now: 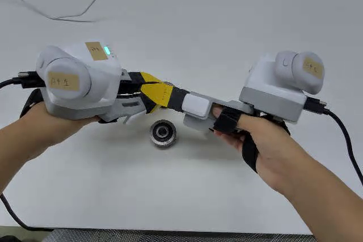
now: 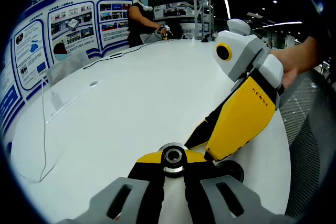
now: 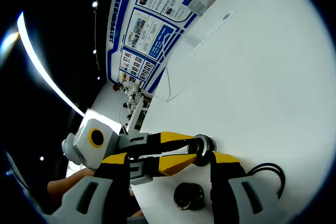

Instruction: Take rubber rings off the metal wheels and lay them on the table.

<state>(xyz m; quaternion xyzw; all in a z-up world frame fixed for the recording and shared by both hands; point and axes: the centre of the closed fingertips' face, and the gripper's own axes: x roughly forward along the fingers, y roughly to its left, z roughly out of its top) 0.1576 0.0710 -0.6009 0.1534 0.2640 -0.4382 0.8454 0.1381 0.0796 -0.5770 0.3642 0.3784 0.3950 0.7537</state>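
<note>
Left tongs [image 2: 173, 169]: clamped on small silver metal wheel [image 2: 173, 157].
Right tongs [image 3: 170, 161]: spread wide, gripping nothing.
Second metal wheel [image 1: 163, 133]: lying on white surface [image 1: 227, 26].
Progress: early, by the look.

One small metal wheel [image 2: 174, 158] was clamped between the jaw tips of the left gripper [image 2: 173, 178], held just above the white table [image 1: 227, 15]. Its silver hub and dark centre hole faced the camera, and whether it still wore a rubber ring could not be told. A second wheel [image 1: 163, 133] lay flat on the table just below it, its silver hub ringed in dark. In the right gripper view a thin black loop [image 3: 266, 176], seemingly a loose rubber ring, lay on the table near that wheel.
</note>
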